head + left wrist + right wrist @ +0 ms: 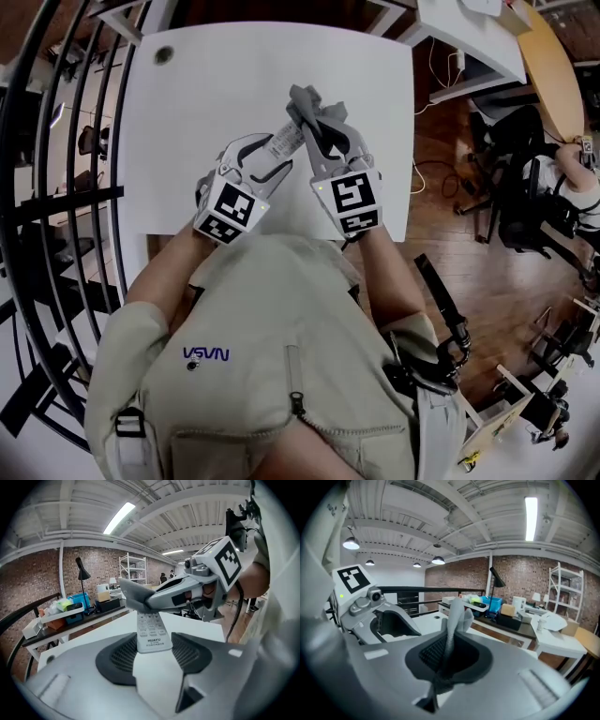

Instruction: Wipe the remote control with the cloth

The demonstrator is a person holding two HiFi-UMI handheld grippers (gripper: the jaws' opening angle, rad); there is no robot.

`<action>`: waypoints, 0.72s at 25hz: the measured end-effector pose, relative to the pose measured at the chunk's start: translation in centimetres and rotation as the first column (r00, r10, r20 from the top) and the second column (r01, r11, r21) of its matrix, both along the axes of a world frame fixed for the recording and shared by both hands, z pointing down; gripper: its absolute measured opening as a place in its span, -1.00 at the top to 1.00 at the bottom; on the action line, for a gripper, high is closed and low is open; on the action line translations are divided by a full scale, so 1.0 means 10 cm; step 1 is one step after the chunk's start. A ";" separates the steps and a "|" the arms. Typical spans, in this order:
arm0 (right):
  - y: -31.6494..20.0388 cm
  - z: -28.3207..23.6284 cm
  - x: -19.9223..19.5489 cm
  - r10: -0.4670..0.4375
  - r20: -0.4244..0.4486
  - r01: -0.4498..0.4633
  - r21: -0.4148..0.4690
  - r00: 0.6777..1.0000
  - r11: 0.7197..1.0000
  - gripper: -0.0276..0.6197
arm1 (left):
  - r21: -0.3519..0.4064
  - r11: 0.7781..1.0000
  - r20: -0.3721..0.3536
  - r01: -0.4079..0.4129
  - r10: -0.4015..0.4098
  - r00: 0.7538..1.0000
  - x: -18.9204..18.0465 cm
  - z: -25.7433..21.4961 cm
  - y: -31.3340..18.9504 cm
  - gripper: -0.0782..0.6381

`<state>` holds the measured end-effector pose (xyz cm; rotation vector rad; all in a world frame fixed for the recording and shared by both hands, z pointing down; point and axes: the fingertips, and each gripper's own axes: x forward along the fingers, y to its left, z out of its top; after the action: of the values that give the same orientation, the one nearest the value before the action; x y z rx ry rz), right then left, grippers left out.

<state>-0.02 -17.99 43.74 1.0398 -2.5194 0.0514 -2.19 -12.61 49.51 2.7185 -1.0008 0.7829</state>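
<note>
Left gripper [152,649] on HUAYU remote control [151,629]

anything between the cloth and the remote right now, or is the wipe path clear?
Nothing visible stands in the way. The left gripper holds the remote by its near end. The right gripper is shut on the cloth, which sits right at the remote's far end. I can't tell whether they touch.

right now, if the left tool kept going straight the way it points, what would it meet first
Most likely the grey cloth pinched in the right tool: it sits across the far end of the remote that the left tool grips. Whether cloth and remote already touch is unclear.
</note>
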 end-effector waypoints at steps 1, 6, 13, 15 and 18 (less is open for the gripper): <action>0.06 -0.02 -0.06 -0.023 0.001 0.023 -0.010 1.000 1.000 0.86 | 0.005 1.000 -0.001 -0.007 0.007 1.000 0.01 -0.02 -0.01 0.11; 0.41 0.02 -0.36 -0.177 -0.018 0.174 -0.097 0.984 0.980 0.86 | 0.020 0.999 0.003 -0.039 0.039 0.999 0.07 -0.11 -0.04 0.11; -0.04 -0.39 0.07 0.025 0.011 -0.025 0.012 1.000 1.000 0.86 | 0.133 0.987 0.068 -0.090 0.081 0.994 0.10 -0.27 -0.06 0.11; -0.26 -0.45 0.27 0.109 -0.027 -0.108 0.041 0.994 0.993 0.86 | 0.181 0.977 0.106 -0.115 0.097 0.990 0.12 -0.33 -0.06 0.11; -0.36 -0.39 0.32 0.122 -0.089 -0.120 0.023 0.989 0.993 0.86 | 0.229 0.963 0.145 -0.139 0.107 0.984 0.17 -0.39 -0.05 0.11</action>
<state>3.21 -21.55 39.86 1.1744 -2.3783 0.0171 -0.49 -13.14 45.65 2.9930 -1.0199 0.9288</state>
